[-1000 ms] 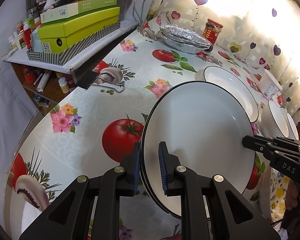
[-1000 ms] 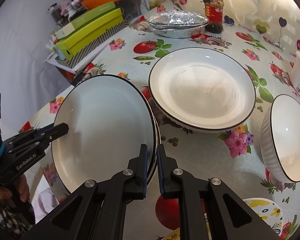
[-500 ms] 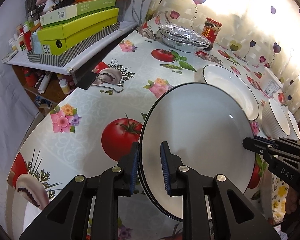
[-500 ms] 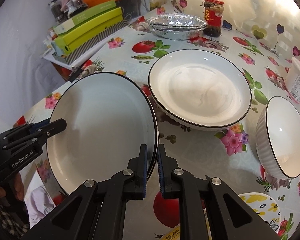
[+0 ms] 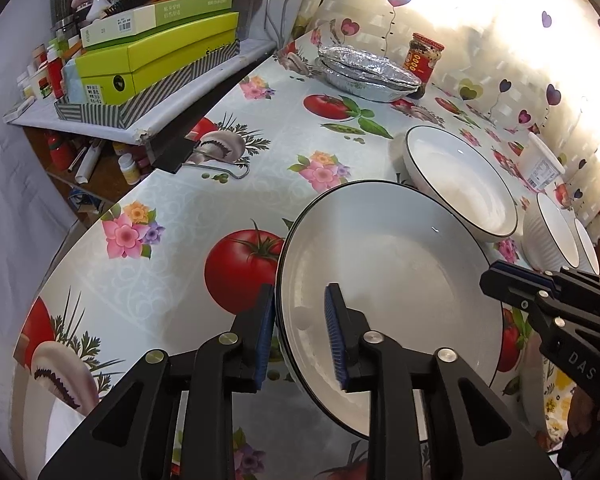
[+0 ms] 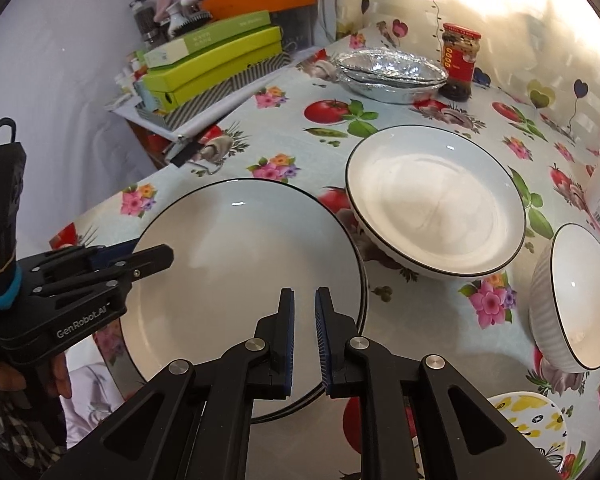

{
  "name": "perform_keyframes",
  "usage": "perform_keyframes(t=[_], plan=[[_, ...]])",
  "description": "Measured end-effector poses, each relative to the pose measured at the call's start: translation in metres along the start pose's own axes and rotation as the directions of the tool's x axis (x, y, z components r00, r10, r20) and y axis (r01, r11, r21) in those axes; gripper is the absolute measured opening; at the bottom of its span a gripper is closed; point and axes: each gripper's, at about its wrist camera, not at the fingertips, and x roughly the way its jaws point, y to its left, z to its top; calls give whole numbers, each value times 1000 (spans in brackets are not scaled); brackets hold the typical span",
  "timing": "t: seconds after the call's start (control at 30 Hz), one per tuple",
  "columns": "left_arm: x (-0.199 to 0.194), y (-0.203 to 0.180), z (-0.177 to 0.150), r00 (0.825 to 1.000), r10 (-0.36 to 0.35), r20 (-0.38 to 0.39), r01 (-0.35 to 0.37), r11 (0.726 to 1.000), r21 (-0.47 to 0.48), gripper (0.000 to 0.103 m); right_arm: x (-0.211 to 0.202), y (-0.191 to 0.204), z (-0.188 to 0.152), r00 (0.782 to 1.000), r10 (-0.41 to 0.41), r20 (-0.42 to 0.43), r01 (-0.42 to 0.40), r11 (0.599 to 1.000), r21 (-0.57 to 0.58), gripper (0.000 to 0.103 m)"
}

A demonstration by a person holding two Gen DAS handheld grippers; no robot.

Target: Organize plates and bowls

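The plate stack [image 5: 388,280] sits near the tabletop's [image 5: 172,232] near edge, bare cloth to its left. The left tongs [image 5: 300,332] straddle its left rim, spread. The right tongs [image 6: 304,328], slightly parted, straddle its right rim. A deep plate [image 6: 436,200] lies just beyond; ribbed bowls [image 6: 572,296] stand rightward, both empty.

The tabletop [image 6: 420,312], covered in a tomato-and-flower print, carries a stack of black-rimmed white plates [image 6: 236,280], a wide shallow bowl [image 6: 436,204] just beside it, a ribbed bowl [image 6: 572,300], foil trays [image 6: 392,74] and a red-labelled jar [image 6: 458,62].
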Motion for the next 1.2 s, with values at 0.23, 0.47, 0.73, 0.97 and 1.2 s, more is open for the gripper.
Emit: perform_keyframes(t=[0.23,0.47,0.73,0.97,1.2], plan=[[-8,-1,5,999,-20,34,19,1000,24,40,-4,-14,2,1000,-2,13,2,999,33,15],[-14,-5,19,997,-37,62,35,999,35,45,-16,-28,11,999,-9,51,6,998,65,30],[-7,-11,17,998,-39,46,37,998,43,52,-27,-46,19,997,-37,74,30,995,97,33],[-7,-10,26,999,-16,52,13,998,59,52,-34,-68,29,992,-77,97,64,990,128,37],[-13,-20,55,994,-79,80,72,994,82,52,-39,-108,46,985,-135,105,117,979,164,49]])
